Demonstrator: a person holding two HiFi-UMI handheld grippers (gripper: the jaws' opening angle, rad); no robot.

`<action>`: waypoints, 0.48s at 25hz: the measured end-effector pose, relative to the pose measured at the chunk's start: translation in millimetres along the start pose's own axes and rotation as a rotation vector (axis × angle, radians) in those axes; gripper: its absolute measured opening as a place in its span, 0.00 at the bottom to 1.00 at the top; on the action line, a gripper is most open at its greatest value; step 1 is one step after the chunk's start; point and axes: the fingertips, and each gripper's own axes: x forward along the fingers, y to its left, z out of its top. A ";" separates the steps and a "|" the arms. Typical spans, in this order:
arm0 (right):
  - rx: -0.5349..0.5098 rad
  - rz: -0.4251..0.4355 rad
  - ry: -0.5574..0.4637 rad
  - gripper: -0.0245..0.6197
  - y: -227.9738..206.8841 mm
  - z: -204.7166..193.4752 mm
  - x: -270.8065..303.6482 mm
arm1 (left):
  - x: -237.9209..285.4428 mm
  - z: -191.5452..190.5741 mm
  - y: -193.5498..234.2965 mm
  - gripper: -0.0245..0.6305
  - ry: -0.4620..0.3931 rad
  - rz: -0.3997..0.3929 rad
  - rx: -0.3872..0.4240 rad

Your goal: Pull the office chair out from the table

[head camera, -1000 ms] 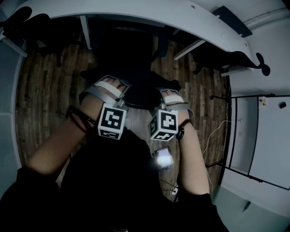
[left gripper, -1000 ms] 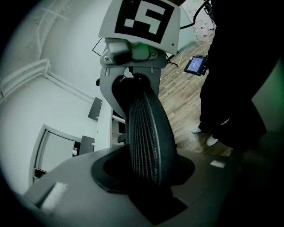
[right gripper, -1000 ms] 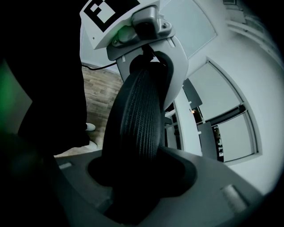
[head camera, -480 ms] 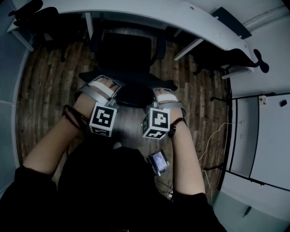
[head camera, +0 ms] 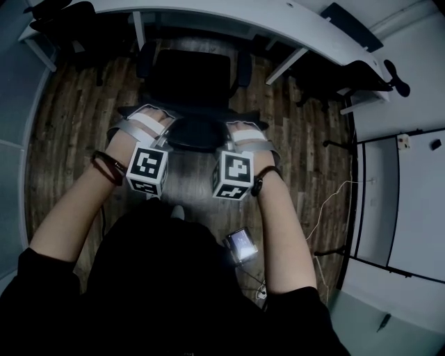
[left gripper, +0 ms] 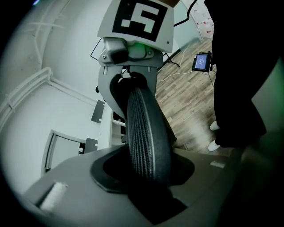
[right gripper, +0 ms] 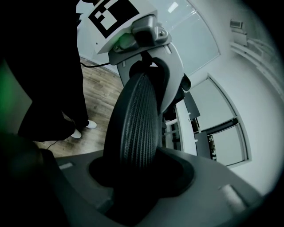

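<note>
Black mesh backrest [head camera: 198, 135] runs left-right, dead ahead, equally near either arm; office chair [head camera: 191, 76] seat lies beyond it, close to the worktop [head camera: 278, 19] edge. Left tongs [head camera: 161, 131] clamp the backrest's top rim at a narrow gap. Right tongs [head camera: 235, 135] too, jaws just closing further on it. Pull should come straight back.

The black mesh office chair backrest [head camera: 198, 135] fills the gap in the left gripper [head camera: 147, 119] and in the right gripper [head camera: 242, 131], whose jaws have just been closing. Ahead, the curved white table [head camera: 278, 21] blocks; brown plank floor [head camera: 62, 125] lies open outside both.
</note>
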 end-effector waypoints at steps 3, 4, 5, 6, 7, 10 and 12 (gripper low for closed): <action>-0.007 -0.013 0.021 0.33 15.4 3.4 -8.4 | -13.7 10.4 -14.5 0.30 -0.026 -0.012 -0.003; -0.007 -0.011 0.025 0.33 19.3 5.7 -11.3 | -18.0 12.5 -18.1 0.30 -0.031 -0.015 -0.004; -0.004 -0.009 0.026 0.33 22.5 8.4 -14.0 | -22.0 13.9 -20.7 0.30 -0.035 -0.017 -0.004; -0.001 -0.007 0.028 0.33 25.4 10.7 -16.5 | -25.5 15.0 -22.8 0.30 -0.038 -0.018 -0.003; 0.001 -0.006 0.030 0.33 28.2 12.4 -18.8 | -28.4 16.3 -24.9 0.30 -0.040 -0.019 -0.002; 0.009 -0.002 0.041 0.34 35.0 15.4 -24.9 | -34.1 19.4 -31.9 0.30 -0.046 -0.031 -0.002; 0.031 0.004 0.040 0.35 34.9 21.2 -28.4 | -39.6 19.6 -34.1 0.34 -0.062 -0.065 -0.023</action>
